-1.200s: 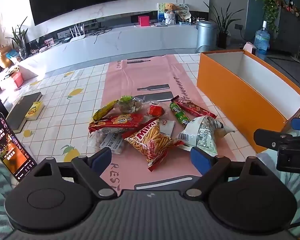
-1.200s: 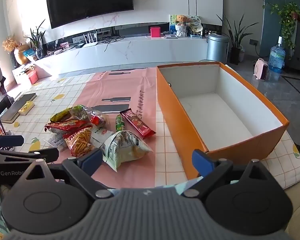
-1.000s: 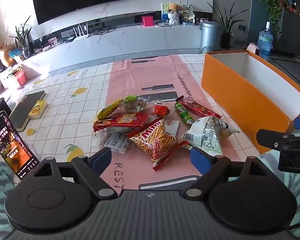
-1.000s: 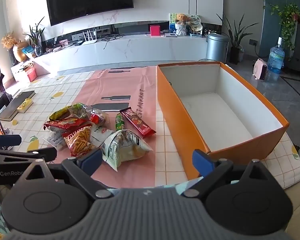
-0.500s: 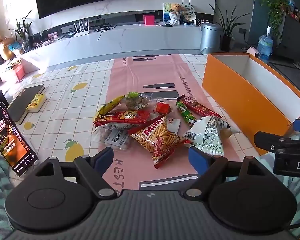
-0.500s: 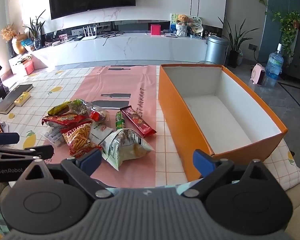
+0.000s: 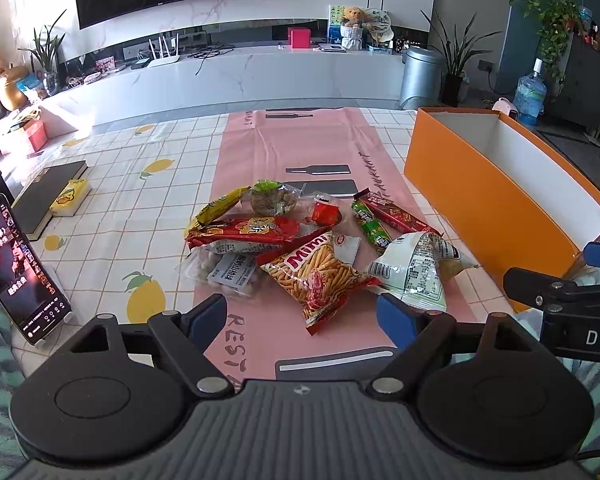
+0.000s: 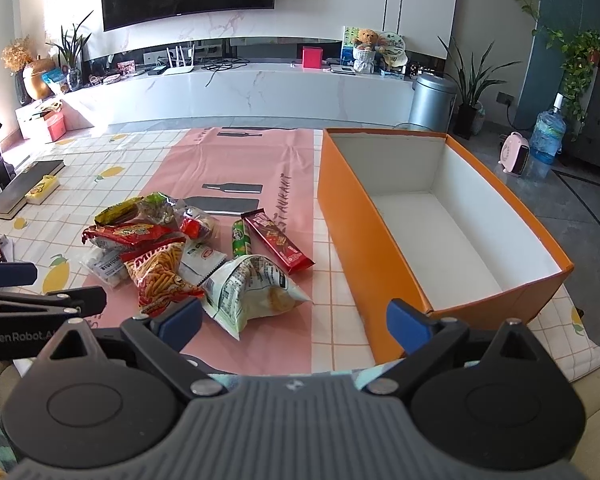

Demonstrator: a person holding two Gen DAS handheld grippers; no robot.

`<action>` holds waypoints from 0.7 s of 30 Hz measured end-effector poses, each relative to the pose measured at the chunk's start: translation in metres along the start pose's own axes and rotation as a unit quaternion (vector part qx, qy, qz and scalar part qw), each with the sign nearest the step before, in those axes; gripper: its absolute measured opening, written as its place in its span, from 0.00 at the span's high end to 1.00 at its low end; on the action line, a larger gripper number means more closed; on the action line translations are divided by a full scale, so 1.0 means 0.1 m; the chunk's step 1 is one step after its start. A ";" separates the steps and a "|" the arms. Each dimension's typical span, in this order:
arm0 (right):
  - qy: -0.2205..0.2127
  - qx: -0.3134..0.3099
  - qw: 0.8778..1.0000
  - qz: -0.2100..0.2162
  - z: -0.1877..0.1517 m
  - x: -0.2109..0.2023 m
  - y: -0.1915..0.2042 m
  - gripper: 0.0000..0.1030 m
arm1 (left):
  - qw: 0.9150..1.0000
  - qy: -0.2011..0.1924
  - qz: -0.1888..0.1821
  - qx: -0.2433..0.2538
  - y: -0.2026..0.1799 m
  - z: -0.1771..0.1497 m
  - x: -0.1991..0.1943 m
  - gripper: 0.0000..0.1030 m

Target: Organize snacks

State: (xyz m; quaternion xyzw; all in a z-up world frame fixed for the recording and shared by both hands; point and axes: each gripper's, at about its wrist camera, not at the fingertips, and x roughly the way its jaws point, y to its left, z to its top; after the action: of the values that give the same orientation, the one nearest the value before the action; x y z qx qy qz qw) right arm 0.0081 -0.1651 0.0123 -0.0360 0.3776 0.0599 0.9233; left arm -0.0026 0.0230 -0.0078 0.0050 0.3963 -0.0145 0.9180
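A pile of snack packets lies on the pink runner: a red Mimi stick-snack bag, a pale green chip bag, a long red packet, a dark red bar, a green tube and others. An empty orange box stands to their right. My left gripper is open and empty, just short of the pile. My right gripper is open and empty, near the box's front corner.
A phone leans on a stand at the table's left front. A black book with a yellow pack on it lies at the left. The checked tablecloth covers the table. A TV console stands beyond.
Both grippers have risen and drawn slightly back, so the snack pile and box sit a little farther away. Nothing on the table has moved. Both stay open.
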 end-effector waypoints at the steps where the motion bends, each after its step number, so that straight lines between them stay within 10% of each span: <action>1: 0.000 0.000 1.000 -0.001 0.00 0.00 0.00 0.07 | 1.000 0.001 0.000 -0.001 0.00 0.00 0.00 0.04; 21: -0.003 0.015 1.000 -0.004 0.00 -0.02 -0.04 0.07 | 1.000 0.003 -0.003 -0.006 0.01 0.00 0.00 0.04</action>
State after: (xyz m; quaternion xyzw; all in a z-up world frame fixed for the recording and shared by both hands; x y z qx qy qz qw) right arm 0.0072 -0.1694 0.0132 -0.0232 0.3758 0.0507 0.9250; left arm -0.0024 0.0242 -0.0076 -0.0018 0.3989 -0.0148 0.9169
